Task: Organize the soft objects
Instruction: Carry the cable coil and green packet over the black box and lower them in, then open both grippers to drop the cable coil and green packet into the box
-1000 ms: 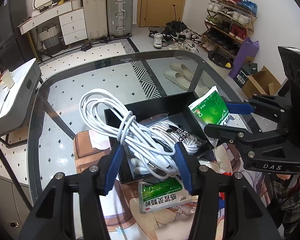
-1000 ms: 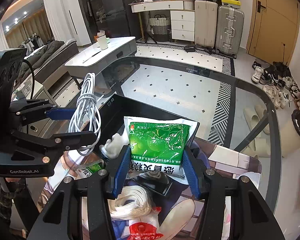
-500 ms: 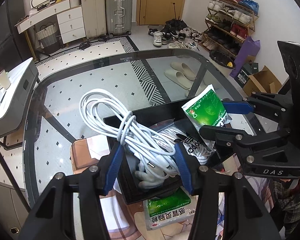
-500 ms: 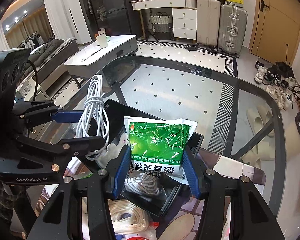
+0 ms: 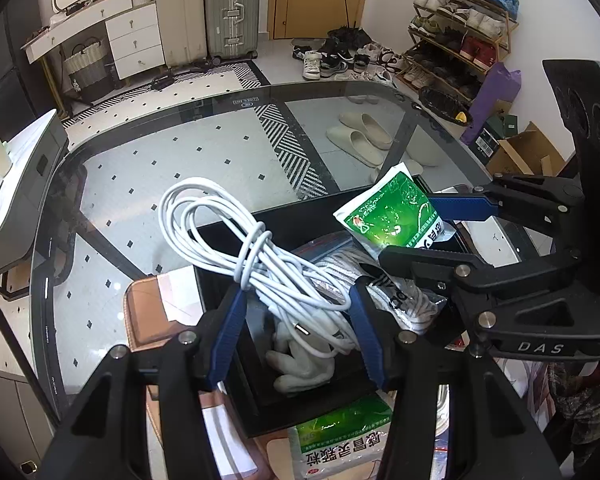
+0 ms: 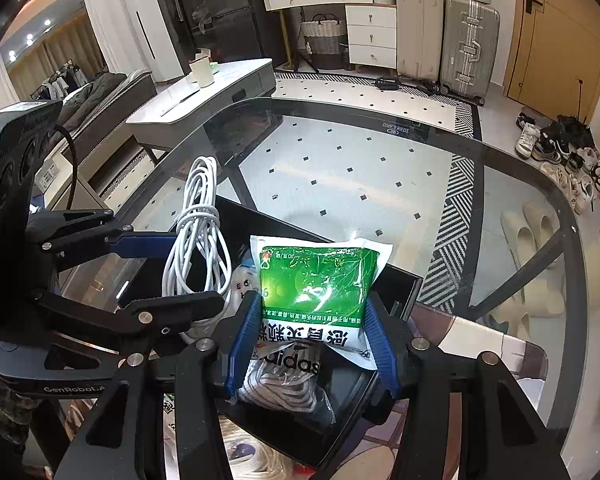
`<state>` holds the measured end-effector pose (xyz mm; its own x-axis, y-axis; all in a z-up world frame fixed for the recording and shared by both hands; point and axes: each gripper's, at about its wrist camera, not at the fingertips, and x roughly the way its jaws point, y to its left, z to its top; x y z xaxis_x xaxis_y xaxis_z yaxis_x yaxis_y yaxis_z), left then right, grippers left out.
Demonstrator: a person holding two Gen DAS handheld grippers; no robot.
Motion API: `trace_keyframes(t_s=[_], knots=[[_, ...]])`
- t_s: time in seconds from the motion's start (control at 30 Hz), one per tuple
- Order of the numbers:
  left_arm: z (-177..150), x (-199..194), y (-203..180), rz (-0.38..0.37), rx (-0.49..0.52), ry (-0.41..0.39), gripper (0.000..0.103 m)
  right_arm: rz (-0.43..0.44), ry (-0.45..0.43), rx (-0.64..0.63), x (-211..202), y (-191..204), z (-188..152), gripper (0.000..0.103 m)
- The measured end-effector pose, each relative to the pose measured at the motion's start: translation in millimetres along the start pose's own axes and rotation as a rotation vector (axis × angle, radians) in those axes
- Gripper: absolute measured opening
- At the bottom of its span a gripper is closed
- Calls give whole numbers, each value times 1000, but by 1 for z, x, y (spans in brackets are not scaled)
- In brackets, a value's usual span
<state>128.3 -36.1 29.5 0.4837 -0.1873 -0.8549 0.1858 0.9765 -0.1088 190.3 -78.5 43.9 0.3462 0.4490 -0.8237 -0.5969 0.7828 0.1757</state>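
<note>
My left gripper [image 5: 296, 320] is shut on a coiled white cable [image 5: 236, 236] and holds it over a black open box [image 5: 300, 216] on the glass table. My right gripper [image 6: 312, 340] is shut on a green and white medicine pouch [image 6: 320, 280], also over the box [image 6: 400, 292]. The pouch also shows in the left wrist view [image 5: 396, 212], and the cable in the right wrist view [image 6: 196, 232]. In the box lie a clear bag of white Adidas socks [image 6: 288, 380] and a white glove [image 5: 300, 360].
A second green pouch [image 5: 340, 440] lies on the table in front of the box. A brown mat [image 5: 156, 312] lies to the box's left. A bundle of white rope [image 6: 260, 456] lies by the box's near edge. The table's glass top [image 6: 360, 168] stretches beyond the box.
Both grippers have moved forward over the black box with their loads. The box and its contents now lie directly beneath them.
</note>
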Motion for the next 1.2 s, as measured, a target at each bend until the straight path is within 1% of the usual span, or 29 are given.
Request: trace_keyframes(t_s=[0.17,0.4,0.57,0.6,0.67,0.83,0.9,0.93,0.97,1.0,1.2], knots=[[1,2,-1,12,13,9,52,6,13,0,6,-1,-2,52],[0,3,-4,2,26,20,54,24,13,10,5,-5,-3,53],[-1,0,-4,6,21,23,55,22,12,19,3,-6,-3,57],[-1,0,-4,10,19,23,59,20,10,19,2,-6,-3,58],[-1,-3,-3,13,14,16,65,22,4,25,0,-6,-3,62],[-2,-14,-4,11,9,2,73,28,-13,35,-12,-9,-5,68],[-3,-18,-4,26,9,-6,79,11,-21,39,-17,-8,-6,74],[-4,-21,-4,28,8,-9,81,5,-27,43,-19,-8,-6,81],[-5,-23,-3,28,6,-13,83,11,-31,49,-22,-9,-8,84],[-6,-26,-3,29,3,-16,86,19,-34,56,-24,-10,-9,85],[-15,-34,-3,40,0,-13,90,13,-47,57,-41,-9,-16,91]])
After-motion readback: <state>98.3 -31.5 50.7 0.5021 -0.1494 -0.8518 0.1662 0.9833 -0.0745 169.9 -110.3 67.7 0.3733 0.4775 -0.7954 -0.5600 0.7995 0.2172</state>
